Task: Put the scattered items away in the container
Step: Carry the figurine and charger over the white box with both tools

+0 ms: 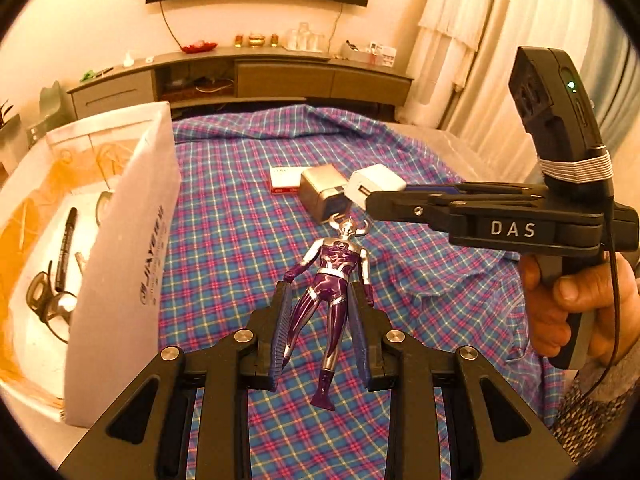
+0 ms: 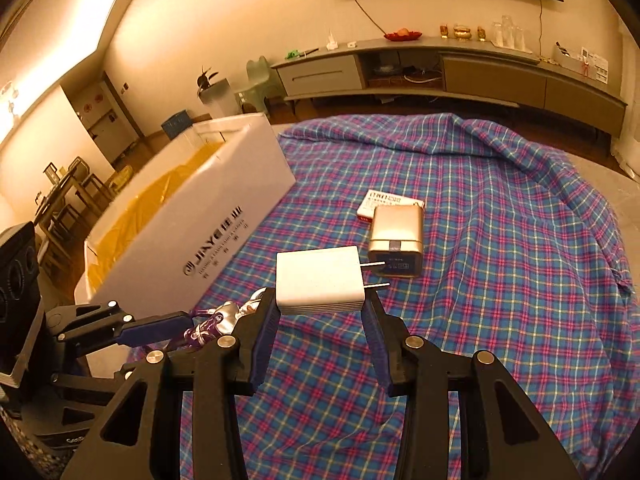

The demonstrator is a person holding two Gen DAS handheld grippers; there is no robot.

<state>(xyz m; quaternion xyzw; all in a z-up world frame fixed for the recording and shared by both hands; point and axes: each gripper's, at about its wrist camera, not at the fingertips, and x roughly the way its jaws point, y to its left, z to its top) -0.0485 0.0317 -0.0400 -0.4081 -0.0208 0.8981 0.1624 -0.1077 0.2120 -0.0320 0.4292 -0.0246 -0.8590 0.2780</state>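
The cloth is plaid: blue ground crossed with pink, purple and pale yellow lines. On it lies a figure in glossy purple with silver chest, arms and horned head. The charger is plain white. Beyond the charger, the tin is pale gold with a blue label, and the packet white with red edging. The box is white with dark lettering, lined orange inside. Both grippers are black with blue ribbed pads.
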